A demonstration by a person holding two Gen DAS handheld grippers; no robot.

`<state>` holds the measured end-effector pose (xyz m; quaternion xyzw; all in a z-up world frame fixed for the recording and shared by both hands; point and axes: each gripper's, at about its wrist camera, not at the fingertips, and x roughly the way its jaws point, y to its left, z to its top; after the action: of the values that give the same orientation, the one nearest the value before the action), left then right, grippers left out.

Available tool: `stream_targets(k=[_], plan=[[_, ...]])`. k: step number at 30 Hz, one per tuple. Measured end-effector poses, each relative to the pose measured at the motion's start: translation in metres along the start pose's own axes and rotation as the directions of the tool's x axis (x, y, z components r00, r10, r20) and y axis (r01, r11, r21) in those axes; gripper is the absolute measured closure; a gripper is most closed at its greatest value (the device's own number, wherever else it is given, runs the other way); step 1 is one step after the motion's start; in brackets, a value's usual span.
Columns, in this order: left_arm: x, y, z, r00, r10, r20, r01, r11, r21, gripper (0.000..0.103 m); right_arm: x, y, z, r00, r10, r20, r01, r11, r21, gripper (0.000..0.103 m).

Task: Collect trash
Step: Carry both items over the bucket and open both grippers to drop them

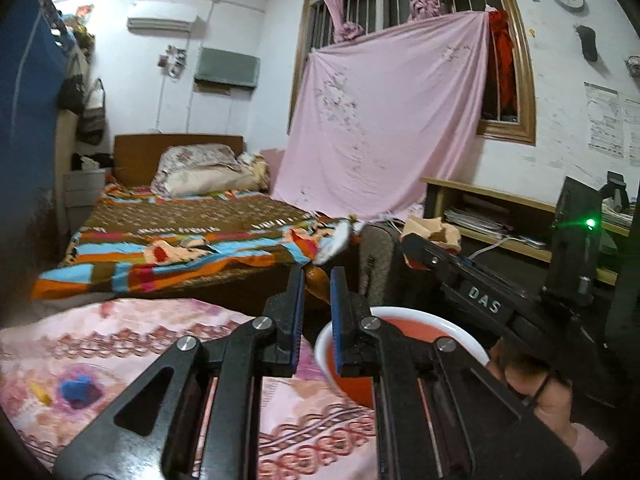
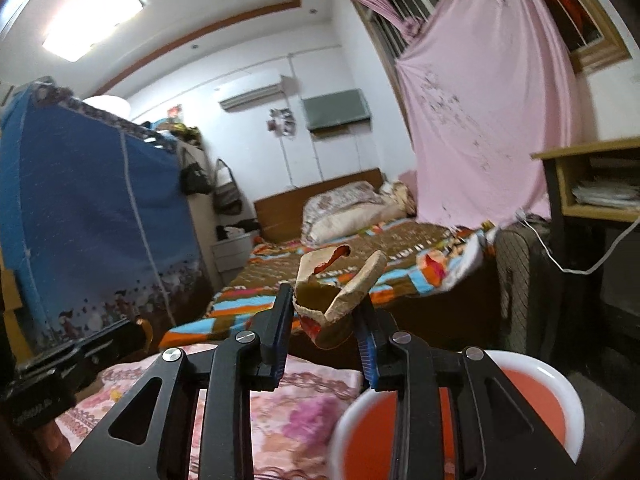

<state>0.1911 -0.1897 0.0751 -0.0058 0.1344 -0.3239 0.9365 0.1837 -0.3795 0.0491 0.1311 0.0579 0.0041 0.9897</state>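
My left gripper (image 1: pixel 316 280) is shut on a thin orange-brown wrapper (image 1: pixel 319 270), whose pale end sticks up past the fingertips. It hovers just left of a red bin with a white rim (image 1: pixel 460 330). My right gripper (image 2: pixel 326 306) is shut on a torn, crumpled piece of tan cardboard packaging (image 2: pixel 340 296) with red print inside. It hangs beside and a little above the bin's rim (image 2: pixel 568 392). In the left wrist view the right gripper (image 1: pixel 420 246) comes in from the right with the cardboard (image 1: pixel 434 232), a hand (image 1: pixel 532 384) behind it. The left gripper (image 2: pixel 134 328) shows at the right wrist view's left edge.
A pink patterned quilt (image 1: pixel 100 360) lies under both grippers. Beyond it stands a bed with a striped colourful blanket (image 1: pixel 180 236). A grey case (image 1: pixel 378 256) and a wooden desk (image 1: pixel 500 200) stand at the right, and a blue fabric wardrobe (image 2: pixel 80 220) at the left.
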Motion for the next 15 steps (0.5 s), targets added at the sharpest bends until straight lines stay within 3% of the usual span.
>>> stream_targets(k=[15], plan=[[0.05,-0.033,-0.016,0.982,-0.112,-0.151,0.103,0.992,-0.067,0.103,0.012,-0.043,-0.007,0.983,-0.102,-0.151,0.116,0.989,0.092,0.061]])
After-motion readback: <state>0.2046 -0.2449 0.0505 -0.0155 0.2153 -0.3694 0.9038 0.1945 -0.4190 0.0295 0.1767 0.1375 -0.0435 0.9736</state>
